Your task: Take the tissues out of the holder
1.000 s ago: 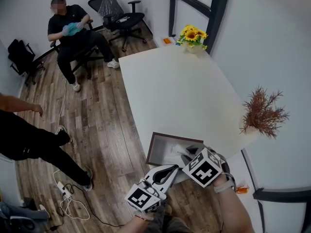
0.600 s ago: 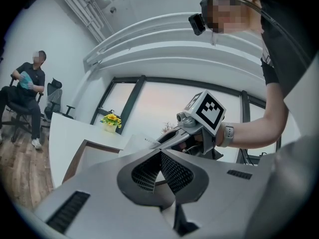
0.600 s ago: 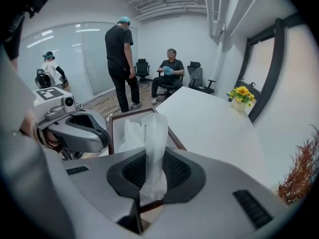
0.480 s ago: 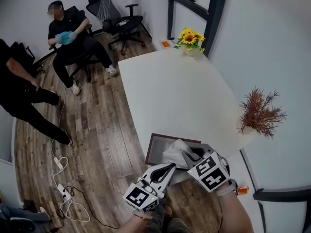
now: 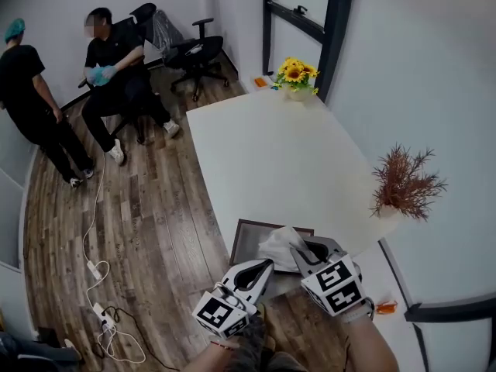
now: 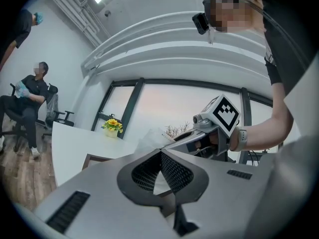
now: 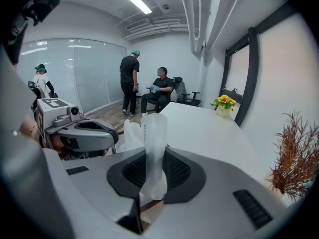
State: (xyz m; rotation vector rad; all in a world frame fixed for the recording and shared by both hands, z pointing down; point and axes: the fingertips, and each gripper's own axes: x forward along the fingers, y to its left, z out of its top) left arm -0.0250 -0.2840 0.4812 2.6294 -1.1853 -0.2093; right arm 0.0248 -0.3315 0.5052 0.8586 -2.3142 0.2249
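Observation:
A dark, frame-like tissue holder [image 5: 242, 239] sits at the near edge of the white table [image 5: 271, 153]. A white tissue [image 5: 277, 246] stands up out of it, and my right gripper [image 5: 295, 251] is shut on its top. In the right gripper view the tissue [image 7: 154, 126] runs up between the dark pads [image 7: 177, 171] of the right gripper [image 7: 153, 152]. My left gripper [image 5: 267, 266] hovers just left of it at the holder's near edge, and its jaws meet at the tip with nothing between them. The left gripper view shows the right gripper [image 6: 197, 139] holding the tissue [image 6: 148, 138].
A vase of sunflowers [image 5: 294, 74] stands at the table's far end. A dried reddish plant [image 5: 403, 184] stands at the right edge. On the wooden floor to the left are a seated person [image 5: 108, 68], a standing person [image 5: 35, 99], office chairs [image 5: 194, 53] and cables [image 5: 105, 316].
The right gripper has drawn the tissue up out of the holder and shifted slightly. The left gripper stays beside it. A person in black walked towards the far left wall.

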